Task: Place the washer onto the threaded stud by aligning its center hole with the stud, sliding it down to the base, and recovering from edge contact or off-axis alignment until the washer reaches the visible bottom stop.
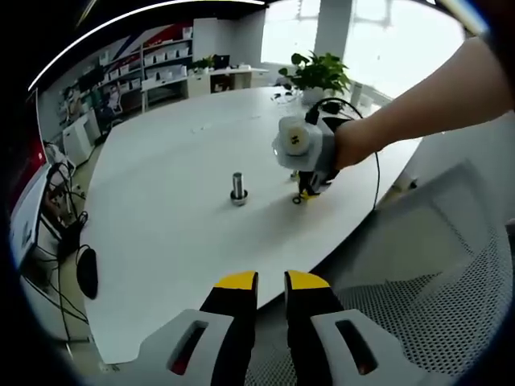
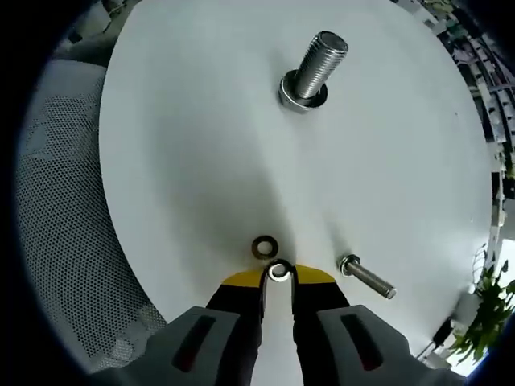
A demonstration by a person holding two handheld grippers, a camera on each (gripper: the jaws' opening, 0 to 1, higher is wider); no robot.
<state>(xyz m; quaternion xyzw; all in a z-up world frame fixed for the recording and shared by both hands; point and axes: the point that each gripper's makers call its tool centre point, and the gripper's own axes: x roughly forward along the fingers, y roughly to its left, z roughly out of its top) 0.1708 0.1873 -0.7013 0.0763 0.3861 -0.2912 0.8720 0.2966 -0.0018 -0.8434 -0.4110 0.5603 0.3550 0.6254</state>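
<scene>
washer [image 2: 279, 272] sits pinched between the right gripper [image 2: 278, 277] jaws, low over the white bench [image 2: 185, 145], well short of the upright threaded stud [image 2: 314, 72]. thin, stiff, light, likely slippery metal: best held by the rim, hole left clear. left gripper [image 1: 270, 281] jaws stand narrow, holding nothing.
</scene>
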